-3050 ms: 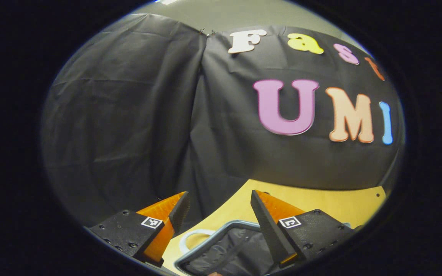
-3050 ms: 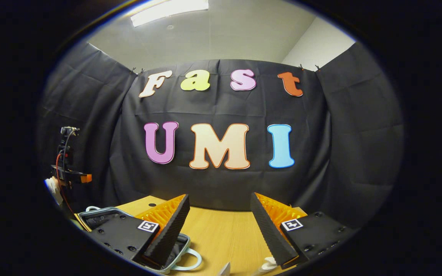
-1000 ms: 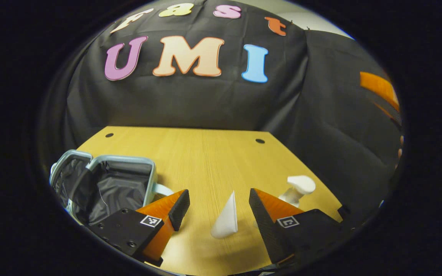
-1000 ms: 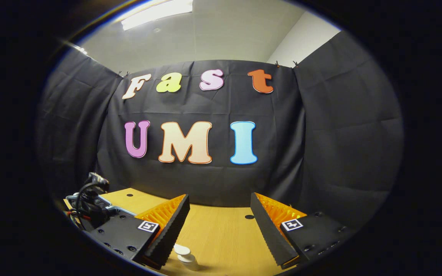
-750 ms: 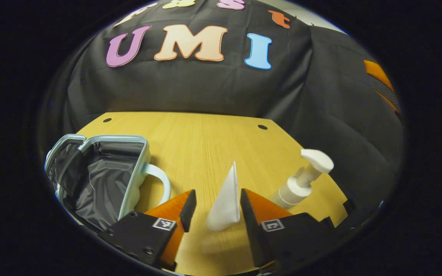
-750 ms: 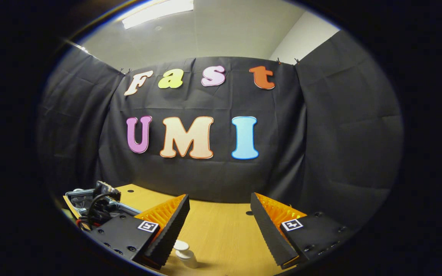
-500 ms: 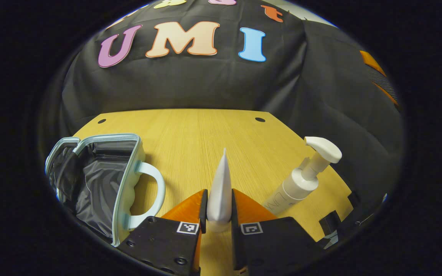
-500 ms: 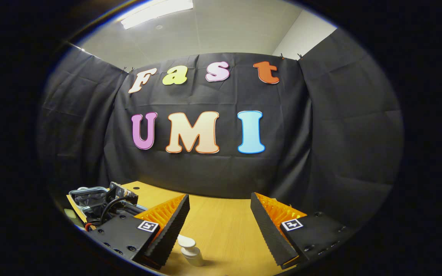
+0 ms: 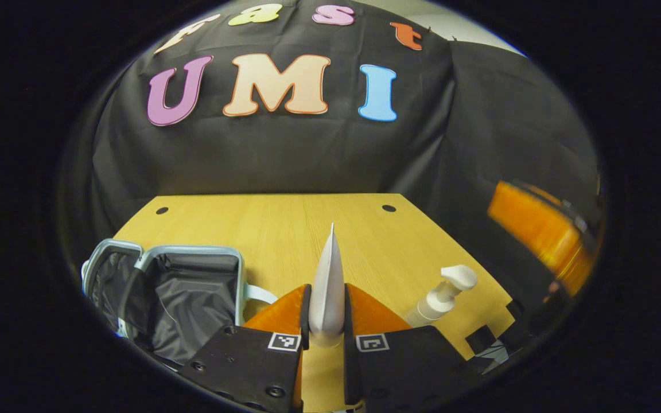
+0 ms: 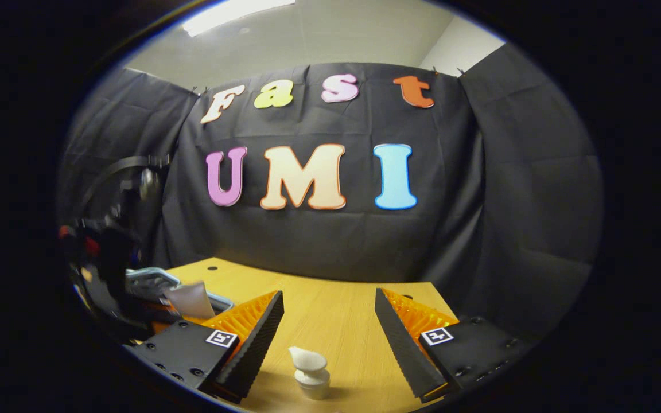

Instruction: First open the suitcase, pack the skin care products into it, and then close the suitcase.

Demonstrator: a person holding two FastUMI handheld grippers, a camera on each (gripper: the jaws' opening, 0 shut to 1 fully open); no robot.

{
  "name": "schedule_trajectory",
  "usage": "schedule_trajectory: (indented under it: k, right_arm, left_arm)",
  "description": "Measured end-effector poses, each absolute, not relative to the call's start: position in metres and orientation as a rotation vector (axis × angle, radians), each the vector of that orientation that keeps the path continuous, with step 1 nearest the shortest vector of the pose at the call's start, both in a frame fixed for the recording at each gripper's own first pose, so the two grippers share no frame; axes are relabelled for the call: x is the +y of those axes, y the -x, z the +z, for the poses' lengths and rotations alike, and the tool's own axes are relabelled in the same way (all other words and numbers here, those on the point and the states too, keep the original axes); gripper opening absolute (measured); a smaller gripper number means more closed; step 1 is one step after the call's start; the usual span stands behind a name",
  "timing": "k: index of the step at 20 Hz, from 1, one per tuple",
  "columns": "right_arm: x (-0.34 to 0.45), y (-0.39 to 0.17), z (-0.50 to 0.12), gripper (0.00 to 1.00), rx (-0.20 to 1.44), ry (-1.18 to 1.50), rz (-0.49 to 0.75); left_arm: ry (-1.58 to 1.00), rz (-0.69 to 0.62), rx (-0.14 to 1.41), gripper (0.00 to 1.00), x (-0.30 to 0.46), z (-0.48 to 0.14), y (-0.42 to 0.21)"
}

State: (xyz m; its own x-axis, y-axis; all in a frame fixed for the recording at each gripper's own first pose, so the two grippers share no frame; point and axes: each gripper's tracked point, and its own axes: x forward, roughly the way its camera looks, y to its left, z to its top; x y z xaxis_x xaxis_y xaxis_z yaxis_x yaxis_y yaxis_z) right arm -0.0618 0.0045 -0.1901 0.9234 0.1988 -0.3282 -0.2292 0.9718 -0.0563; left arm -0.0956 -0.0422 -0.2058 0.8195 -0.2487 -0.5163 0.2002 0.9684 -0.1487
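We can read no brand or label on the white tube (image 9: 327, 287), which our left gripper (image 9: 325, 321) has clamped between both fingers and lifted off the desk (image 9: 284, 229) since a second ago, when its fingers were apart. The open suitcase (image 9: 181, 287) lies at the desk's left edge. Our right gripper (image 10: 327, 321) stays spread wide above the pump bottle (image 10: 310, 367), now nearer between its fingers than before.

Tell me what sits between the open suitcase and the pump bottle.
In the left gripper view, the left gripper sits between the suitcase and the pump bottle, shut on a white tube. Behind them is bare table.
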Motion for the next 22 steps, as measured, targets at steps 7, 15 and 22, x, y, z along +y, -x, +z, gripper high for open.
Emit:
schedule_trajectory:
  k: [7, 15, 22]
  right_arm:
    - [0.014, 0.082, -0.266, 1.0, 0.472, 0.133, 0.201]
    - [0.002, 0.104, -0.34, 0.99, 0.606, 0.199, 0.195]
    - [-0.002, 0.102, -0.358, 0.55, 0.708, 0.14, 0.176]
  left_arm:
    - [0.081, -0.236, 0.511, 0.2, -0.008, -0.163, 0.094]
    - [0.056, -0.175, 0.512, 0.2, 0.026, -0.151, 0.107]
    - [0.032, -0.073, 0.589, 0.2, 0.077, -0.173, 0.12]
